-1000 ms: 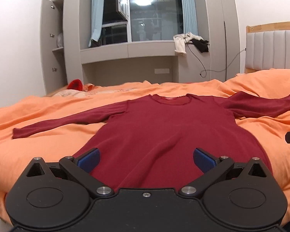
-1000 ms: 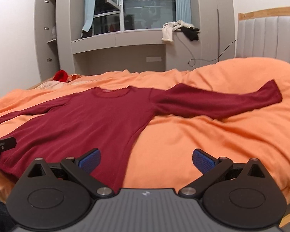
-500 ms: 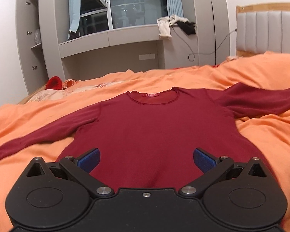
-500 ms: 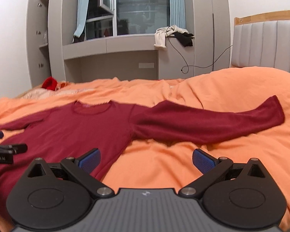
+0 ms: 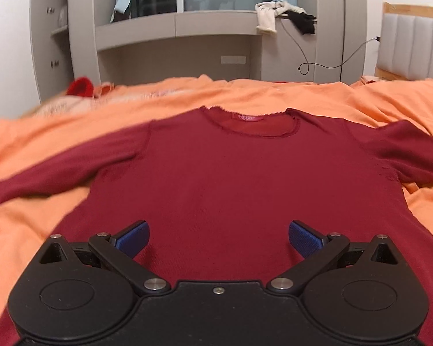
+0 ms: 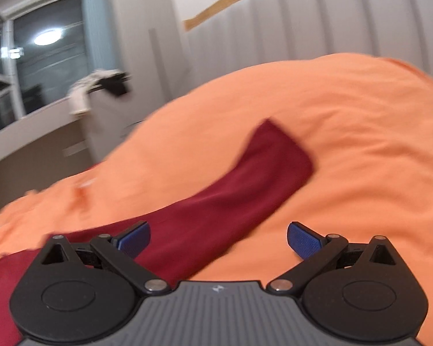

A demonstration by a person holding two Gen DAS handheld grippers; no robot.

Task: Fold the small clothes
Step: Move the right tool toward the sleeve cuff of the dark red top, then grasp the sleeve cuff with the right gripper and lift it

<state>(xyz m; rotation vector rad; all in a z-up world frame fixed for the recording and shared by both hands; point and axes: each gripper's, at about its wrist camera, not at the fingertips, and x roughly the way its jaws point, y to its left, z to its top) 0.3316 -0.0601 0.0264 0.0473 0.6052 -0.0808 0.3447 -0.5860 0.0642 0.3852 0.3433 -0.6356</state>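
A dark red long-sleeved top (image 5: 231,178) lies flat and face up on the orange bedcover (image 5: 29,225), neckline away from me, sleeves spread to both sides. My left gripper (image 5: 218,238) is open and empty, low over the middle of the top's body. My right gripper (image 6: 218,238) is open and empty over the top's right sleeve (image 6: 245,184), which runs up and right to its cuff (image 6: 283,147). The right wrist view is blurred and tilted.
A grey window ledge with white and black clothes (image 5: 283,17) stands behind the bed. A padded headboard (image 6: 317,23) is at the right. A red item (image 5: 79,86) lies at the bed's far left. A black cable (image 5: 326,60) hangs by the wall.
My left gripper has moved forward over the top's body toward the neckline. My right gripper has swung right and forward along the right sleeve toward the cuff. Both stay open.
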